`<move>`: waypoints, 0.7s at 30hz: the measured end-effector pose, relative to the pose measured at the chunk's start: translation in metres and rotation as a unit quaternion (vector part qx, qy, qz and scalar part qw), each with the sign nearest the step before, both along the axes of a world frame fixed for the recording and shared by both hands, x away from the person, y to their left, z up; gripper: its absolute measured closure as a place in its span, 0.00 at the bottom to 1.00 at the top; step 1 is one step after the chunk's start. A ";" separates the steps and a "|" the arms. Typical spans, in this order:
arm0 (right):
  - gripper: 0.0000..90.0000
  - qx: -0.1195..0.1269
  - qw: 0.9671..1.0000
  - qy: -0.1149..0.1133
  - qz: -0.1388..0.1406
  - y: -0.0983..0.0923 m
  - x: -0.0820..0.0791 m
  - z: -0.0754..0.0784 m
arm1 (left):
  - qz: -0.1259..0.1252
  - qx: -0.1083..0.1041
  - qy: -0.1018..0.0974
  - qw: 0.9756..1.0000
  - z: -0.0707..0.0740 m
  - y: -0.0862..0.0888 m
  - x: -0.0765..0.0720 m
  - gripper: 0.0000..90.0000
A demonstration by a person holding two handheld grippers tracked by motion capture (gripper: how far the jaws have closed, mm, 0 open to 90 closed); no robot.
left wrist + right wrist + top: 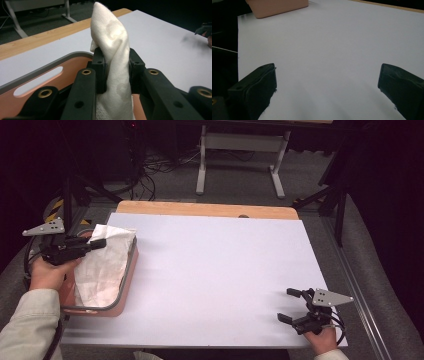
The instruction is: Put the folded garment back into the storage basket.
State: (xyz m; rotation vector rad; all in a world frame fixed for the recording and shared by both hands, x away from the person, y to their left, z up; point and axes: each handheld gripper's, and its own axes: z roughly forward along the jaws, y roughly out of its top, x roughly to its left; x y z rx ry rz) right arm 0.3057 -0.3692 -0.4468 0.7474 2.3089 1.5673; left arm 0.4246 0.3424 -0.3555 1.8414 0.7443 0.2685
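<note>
Left gripper (98, 243) had the white cloth (105, 265) pinched over the tray, right gripper (291, 305) waited open!

Over at the left edge of the tabletop (215, 270), the jaws were clamped narrow on a bunched fold of the cloth, and in the left gripper view that fold (113, 45) stood up in a peak between them. The rest of the cloth draped down across the pink tray (127, 285) with its grey rim, which sat on the tabletop's left side. Well apart, near the right front corner, the right gripper rested low in the person's hand, its jaws spread wide with bare white tabletop between them. In the right gripper view a corner of the tray (279, 7) showed far off.
</note>
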 end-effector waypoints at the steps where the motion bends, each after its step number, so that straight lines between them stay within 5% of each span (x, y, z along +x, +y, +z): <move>1: 0.03 0.000 1.000 0.000 0.000 0.000 0.000 0.000 | 0.001 -0.001 0.005 1.000 -0.001 -0.001 0.001 0.82; 21: 0.03 -0.002 1.000 -0.001 0.002 0.001 -0.001 0.000 | 0.003 0.017 0.042 0.999 -0.011 0.002 -0.002 0.82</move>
